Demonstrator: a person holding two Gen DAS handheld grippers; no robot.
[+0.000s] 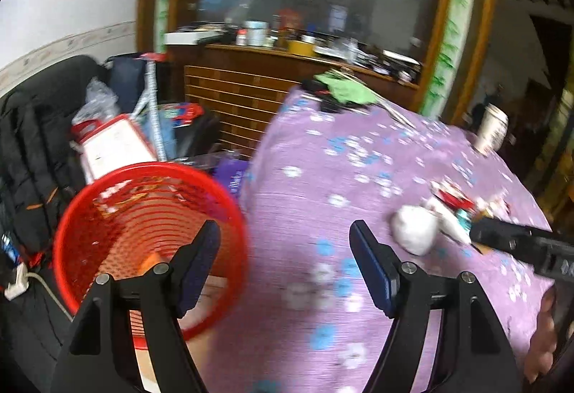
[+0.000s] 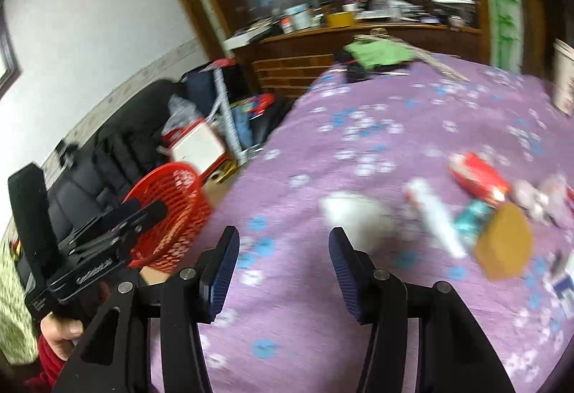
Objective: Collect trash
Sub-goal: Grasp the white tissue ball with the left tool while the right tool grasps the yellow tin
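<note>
My left gripper (image 1: 285, 246) has its jaws spread wide with nothing between them; only purple cloth and the basket's edge show in the gap. My right gripper (image 2: 284, 251) has its jaws parted less far, also empty, touching nothing. No earlier picture backs any motion, so I state only that both are released.

From the left jaws, the red plastic mesh waste basket (image 1: 150, 235) sits at nine o'clock, just off the edge of the bench draped in purple flowered cloth (image 1: 323, 178). I judge it stands there so scraps can go straight over the side. It seems to hold a few bits already, though blur hides what.

At two o'clock from the left jaws lies the crumpled white paper ball (image 1: 414, 230), resting on the cloth. From the right jaws it is at one o'clock, close ahead. Beyond it, at two to three o'clock, the litter clusters: a white tube-like wrapper (image 2: 436, 221), a red packet (image 2: 479, 178) and a brown cardboard piece (image 2: 504, 242), all still on the bench
</note>
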